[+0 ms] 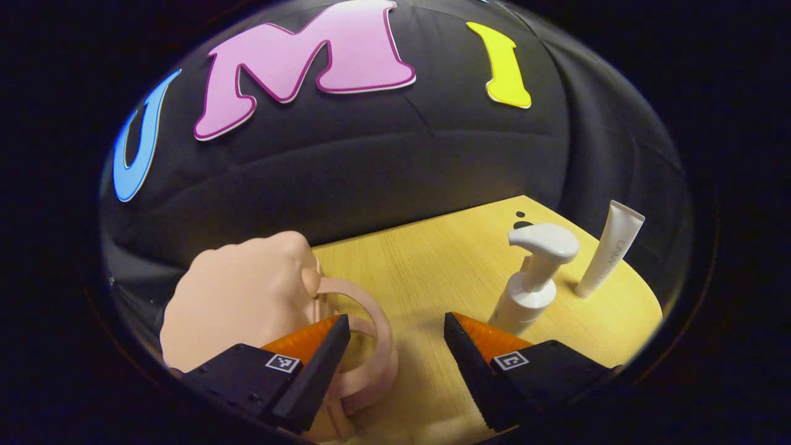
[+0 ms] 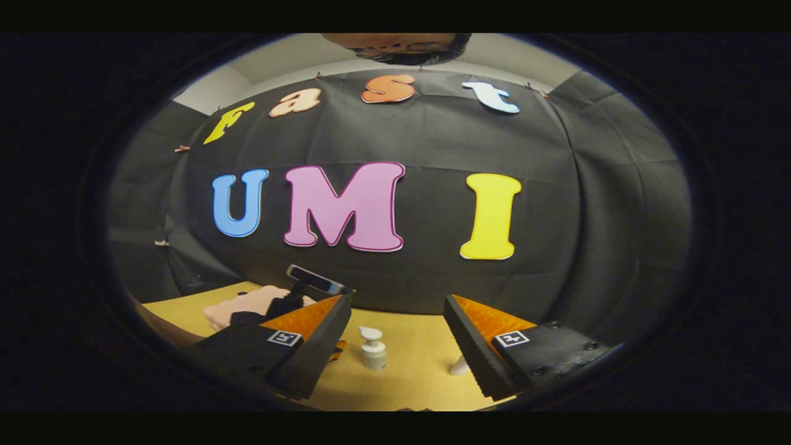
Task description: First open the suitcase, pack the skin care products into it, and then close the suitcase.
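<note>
A pink suitcase (image 1: pixel 241 303) lies shut on the wooden table (image 1: pixel 432 259), its looped handle (image 1: pixel 380 337) facing me. My left gripper (image 1: pixel 395 320) is open just above the table, and its left finger overlaps the handle loop. A white pump bottle (image 1: pixel 534 272) stands to the right, with a white tube (image 1: pixel 610 247) upright behind it. In the right gripper view, my right gripper (image 2: pixel 397 301) hangs open and higher, back from the table. Beyond it are the pump bottle (image 2: pixel 373 349), the foot of the tube (image 2: pixel 460 366), the suitcase (image 2: pixel 244 306) and the left gripper (image 2: pixel 290 306) over it.
The black cloth wall (image 1: pixel 401 161) rises right behind the table's far edge. The table's right edge (image 1: pixel 642 290) runs close to the tube. Bare wood (image 1: pixel 426 272) lies between the suitcase and the bottle. The top of a person's head (image 2: pixel 401 49) shows at the upper rim.
</note>
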